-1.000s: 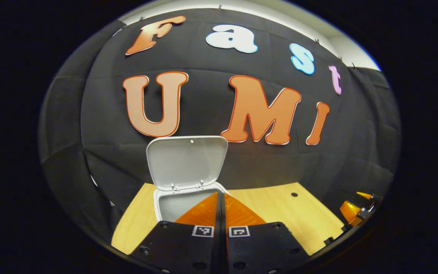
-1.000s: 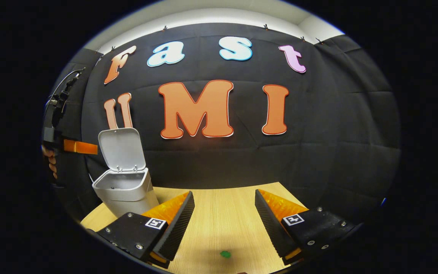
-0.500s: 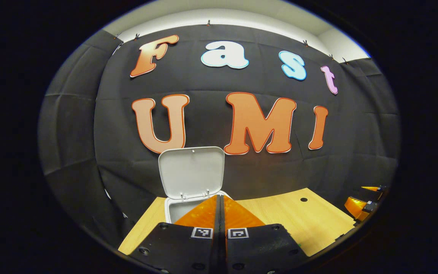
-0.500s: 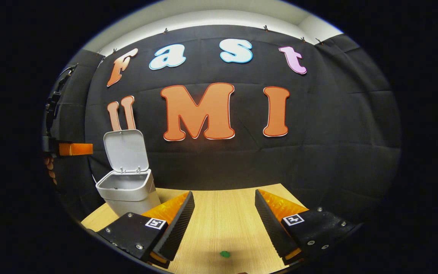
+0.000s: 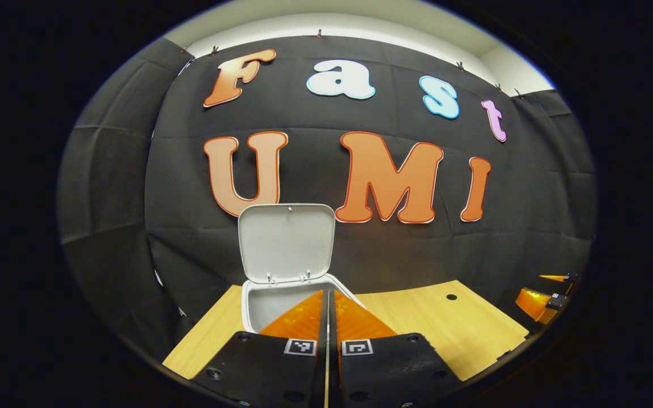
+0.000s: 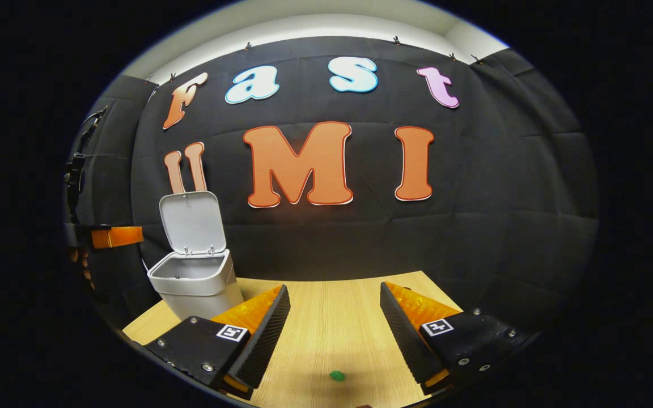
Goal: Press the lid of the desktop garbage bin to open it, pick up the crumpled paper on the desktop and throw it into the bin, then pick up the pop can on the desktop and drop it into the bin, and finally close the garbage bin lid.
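Note:
A white desktop bin [image 5: 258,303] stands on the wooden table with its lid [image 5: 287,242] swung upright. My left gripper [image 5: 327,294] is shut with nothing between its fingers, hovering just in front of and above the bin's open mouth. In the right gripper view the same bin [image 6: 197,283] sits at the left with its lid [image 6: 193,221] up, and the left gripper [image 6: 112,237] shows at the far left, held by a hand. My right gripper [image 6: 334,294] stands open over bare table, nothing between its fingers.
The wooden table [image 6: 332,328] runs back to the black cloth wall. A small green spot [image 6: 336,375] lies on it near the front edge. A dark hole [image 5: 451,297] marks the table top at the right in the left gripper view.
The left gripper has drawn back from the bin and lifted a little, staying shut. The right gripper has barely moved and stays open. The bin lid stays up.

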Tool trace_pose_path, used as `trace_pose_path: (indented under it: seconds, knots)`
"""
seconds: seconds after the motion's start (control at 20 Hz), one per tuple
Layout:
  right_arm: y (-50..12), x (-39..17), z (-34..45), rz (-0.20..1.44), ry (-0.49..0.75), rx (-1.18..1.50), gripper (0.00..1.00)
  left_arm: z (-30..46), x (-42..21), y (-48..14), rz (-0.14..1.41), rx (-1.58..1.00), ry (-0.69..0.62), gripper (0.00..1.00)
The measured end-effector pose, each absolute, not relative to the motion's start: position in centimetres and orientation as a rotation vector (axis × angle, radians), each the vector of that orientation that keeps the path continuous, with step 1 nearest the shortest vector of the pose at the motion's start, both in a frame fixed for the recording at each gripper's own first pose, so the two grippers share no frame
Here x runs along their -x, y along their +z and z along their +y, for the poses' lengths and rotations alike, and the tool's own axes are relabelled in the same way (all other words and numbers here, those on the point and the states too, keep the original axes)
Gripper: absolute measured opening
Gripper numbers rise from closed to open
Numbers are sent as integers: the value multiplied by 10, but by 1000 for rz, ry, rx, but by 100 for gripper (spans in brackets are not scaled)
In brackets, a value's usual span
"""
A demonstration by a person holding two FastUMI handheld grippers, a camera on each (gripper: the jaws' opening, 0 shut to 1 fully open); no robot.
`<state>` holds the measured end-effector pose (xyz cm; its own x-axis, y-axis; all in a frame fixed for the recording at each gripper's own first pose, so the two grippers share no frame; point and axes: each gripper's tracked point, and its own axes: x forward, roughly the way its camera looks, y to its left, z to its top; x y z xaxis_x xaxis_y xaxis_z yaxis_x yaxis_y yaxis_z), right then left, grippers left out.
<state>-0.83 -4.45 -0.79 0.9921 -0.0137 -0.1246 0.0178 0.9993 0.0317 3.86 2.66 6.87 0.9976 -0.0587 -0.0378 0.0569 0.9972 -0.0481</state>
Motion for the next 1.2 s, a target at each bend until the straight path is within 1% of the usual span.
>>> trace_pose_path:
  seconds: [0.05,0.15,0.3,0.55,0.6,0.65,0.7,0.85,1.0,1.1,1.2]
  knots:
    - [-8,9,-44,125,-14,-28,95,27,-39,63,51,50,-54,4]
    - [-9,8,-39,126,2,-11,95,21,-41,57,58,64,-73,24]
    - [-12,6,-32,141,27,0,95,9,-42,49,73,86,-116,90]
    - [-28,-3,-33,188,61,-16,95,9,-46,40,81,22,-95,91]
    - [-36,-6,-31,212,88,-19,95,7,-46,38,87,11,-102,94]
    - [-46,-8,-26,245,133,-31,95,5,-46,35,92,6,-110,94]
    - [-60,-10,-25,291,164,-45,95,4,-46,33,96,5,-116,94]
    - [-115,-13,-41,441,175,-33,96,2,-46,26,103,1,-136,94]
    - [-170,-10,-42,559,220,-17,96,7,-48,18,117,-17,-145,94]
    - [-208,-10,-41,668,208,-26,96,13,-49,10,138,-14,-145,92]
    - [-245,-16,-40,758,180,2,96,17,-54,-4,172,-3,-141,94]
